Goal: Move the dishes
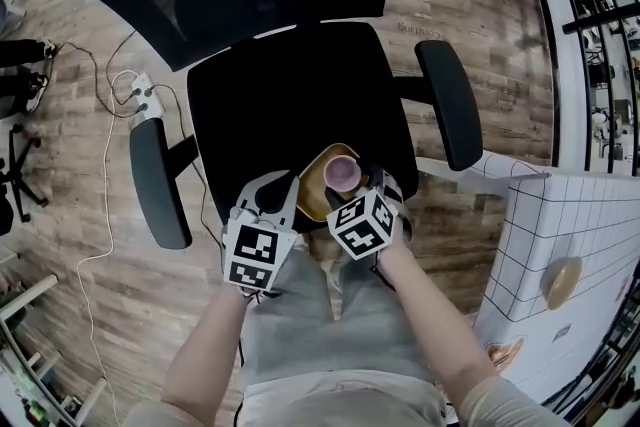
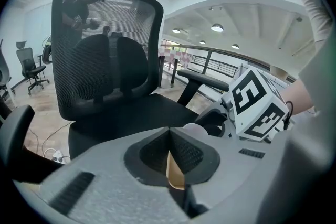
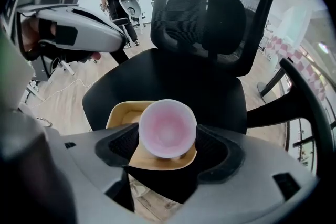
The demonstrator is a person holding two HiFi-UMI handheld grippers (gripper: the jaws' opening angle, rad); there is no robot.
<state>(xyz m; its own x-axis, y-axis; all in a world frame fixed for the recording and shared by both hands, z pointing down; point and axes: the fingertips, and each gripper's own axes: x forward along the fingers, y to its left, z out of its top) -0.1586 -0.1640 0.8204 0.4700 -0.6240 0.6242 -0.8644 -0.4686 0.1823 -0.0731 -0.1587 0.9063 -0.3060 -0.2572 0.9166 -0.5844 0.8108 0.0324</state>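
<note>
Left tool (image 2: 169,150) clamped; right tool (image 3: 164,150) jaws apart.

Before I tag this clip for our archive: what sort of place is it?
Probably an office: a black mesh-backed swivel chair, another black office chair beyond, and a white power strip on wood-look flooring.

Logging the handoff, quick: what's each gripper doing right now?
Left gripper: closed on the yellow plate, at its rim.
Right gripper: open, pink cup between its jaws.

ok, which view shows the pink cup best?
Right gripper view: the pink cup fills the centre, whole rim and inside visible, on the tan plate. Head view shows the cup small from above; left gripper view only a pale sliver.
</note>
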